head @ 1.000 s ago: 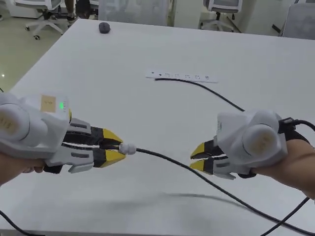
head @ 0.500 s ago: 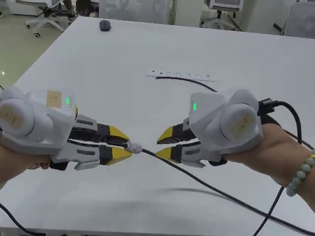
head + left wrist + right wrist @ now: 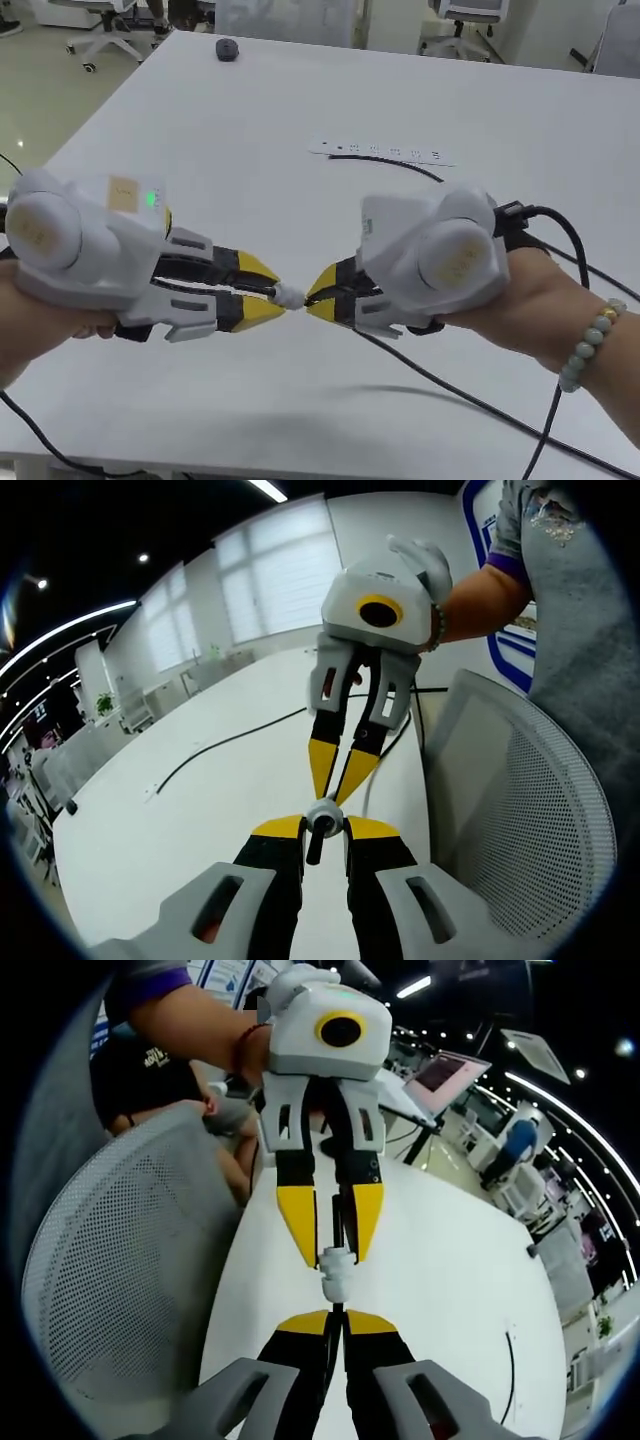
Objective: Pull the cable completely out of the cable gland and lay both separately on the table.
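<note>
A white cable gland sticks out of the yellow tips of my left gripper, which is shut on it. A black cable leaves the gland and runs to the lower right over the white table. My right gripper faces the left one tip to tip, shut on the cable right beside the gland. In the left gripper view the gland sits between my own tips, with the right gripper coming down from above. The right gripper view has the cable pinched in its own tips, the gland just beyond.
A white power strip with its black lead lies mid-table, and a dark small object rests at the far edge. Office chairs stand behind the table. A grey mesh chair back is near the table's front edge.
My right gripper has slid left along the cable up to the gland and gone from open to shut on the cable. The left gripper has kept its hold on the gland.
</note>
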`<state>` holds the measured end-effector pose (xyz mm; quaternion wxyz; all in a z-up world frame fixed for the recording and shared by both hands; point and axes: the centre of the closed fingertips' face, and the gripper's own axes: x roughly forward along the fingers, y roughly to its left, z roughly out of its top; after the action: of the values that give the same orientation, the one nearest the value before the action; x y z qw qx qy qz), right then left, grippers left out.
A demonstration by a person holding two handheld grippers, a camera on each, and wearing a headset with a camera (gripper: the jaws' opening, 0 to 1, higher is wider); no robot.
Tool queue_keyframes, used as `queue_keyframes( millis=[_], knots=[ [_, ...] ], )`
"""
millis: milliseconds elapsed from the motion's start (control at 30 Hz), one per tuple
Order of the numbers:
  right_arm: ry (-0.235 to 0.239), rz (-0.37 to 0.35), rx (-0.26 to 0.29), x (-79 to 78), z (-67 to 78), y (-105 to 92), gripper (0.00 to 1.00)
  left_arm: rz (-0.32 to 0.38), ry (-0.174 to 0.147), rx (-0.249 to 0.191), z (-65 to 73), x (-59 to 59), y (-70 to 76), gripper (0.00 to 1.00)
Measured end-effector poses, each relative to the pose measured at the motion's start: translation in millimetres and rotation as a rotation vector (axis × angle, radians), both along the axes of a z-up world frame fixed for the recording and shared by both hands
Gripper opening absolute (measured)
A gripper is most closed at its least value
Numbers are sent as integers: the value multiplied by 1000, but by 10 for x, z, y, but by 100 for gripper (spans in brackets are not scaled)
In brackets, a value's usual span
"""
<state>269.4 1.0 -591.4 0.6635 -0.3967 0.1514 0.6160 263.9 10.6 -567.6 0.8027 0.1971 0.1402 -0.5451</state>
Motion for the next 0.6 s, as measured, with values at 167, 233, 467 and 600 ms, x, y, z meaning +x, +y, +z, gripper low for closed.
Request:
queue_keyframes(
  millis=[167,233,467,600],
  knots=[
    [-8,-22,-7,90,3,-104,0,9,-9,-7,40,38,15,15],
    [-12,-33,-15,125,-7,-151,0,17,-11,-8,53,66,36,15],
    [-25,-79,-57,261,-80,-333,0,43,-18,-9,68,163,96,15],
    [-18,-93,-33,290,-45,-357,0,55,-16,-17,76,202,124,15]
  ],
)
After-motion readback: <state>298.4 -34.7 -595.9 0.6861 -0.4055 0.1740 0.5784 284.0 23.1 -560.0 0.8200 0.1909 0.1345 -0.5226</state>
